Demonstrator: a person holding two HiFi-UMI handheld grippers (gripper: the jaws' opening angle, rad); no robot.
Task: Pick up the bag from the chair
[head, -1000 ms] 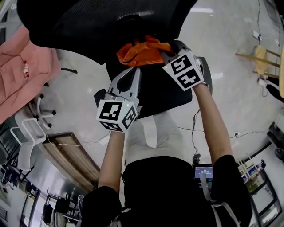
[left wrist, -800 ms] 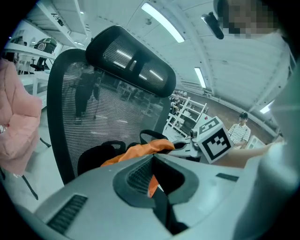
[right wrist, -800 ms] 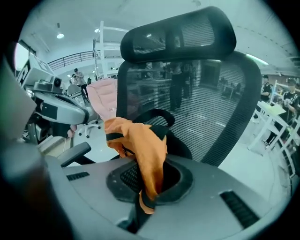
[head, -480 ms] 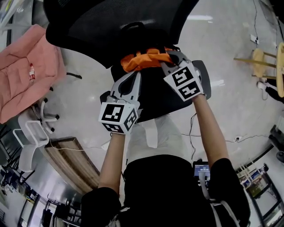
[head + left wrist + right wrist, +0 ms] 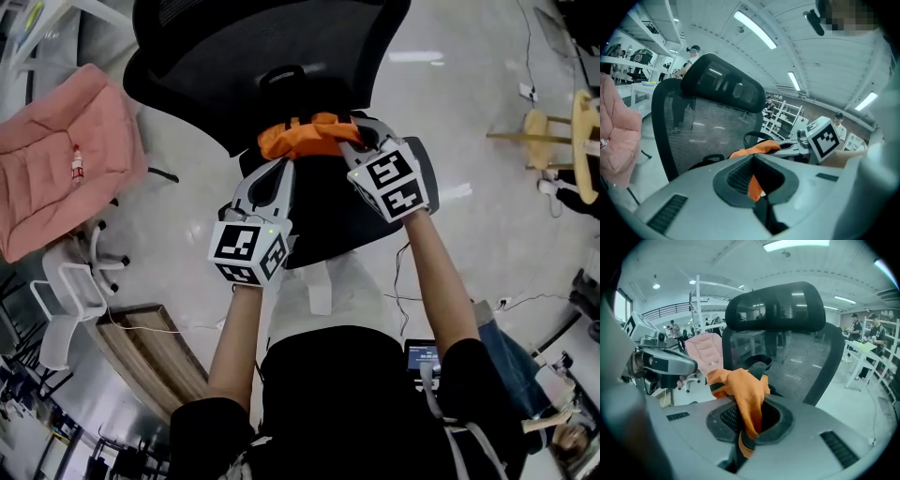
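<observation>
Left gripper point(image 5: 757, 186) — fingers narrowed onto a thin sliver of the orange cloth bag point(image 5: 755, 148); only a small edge sits in the pinch. Right gripper point(image 5: 747, 427) — fingers closed on a thicker fold, with a dark trim band caught in with it. The bag bunches just beyond both sets of fingertips and is strung between them, in front of the backrest of the black office chair point(image 5: 258, 61). I cannot tell whether its underside is clear of the seat.

Risks, as I judge them:
- The left hold looks slight. Thin cloth could slide out if the grippers draw apart or the load swings, leaving everything on the right fold.
- Slack cloth or trim hanging past the fingers could hook the dark hoop point(image 5: 281, 75) on the backrest as the bag rises. A jerk there might strip either grip.

Materials:
- Fingers: grey moulded plastic with ribbed dark pads point(image 5: 727, 416).
- Bag: soft, crumpled and bright orange, with no shape of its own.
- Chair, beyond the fingertips: see-through black mesh back under a curved, glossy headrest.
- Farther out past the left fingers: a pink padded chair point(image 5: 56, 159) on a pale, shiny floor point(image 5: 487, 112).
</observation>
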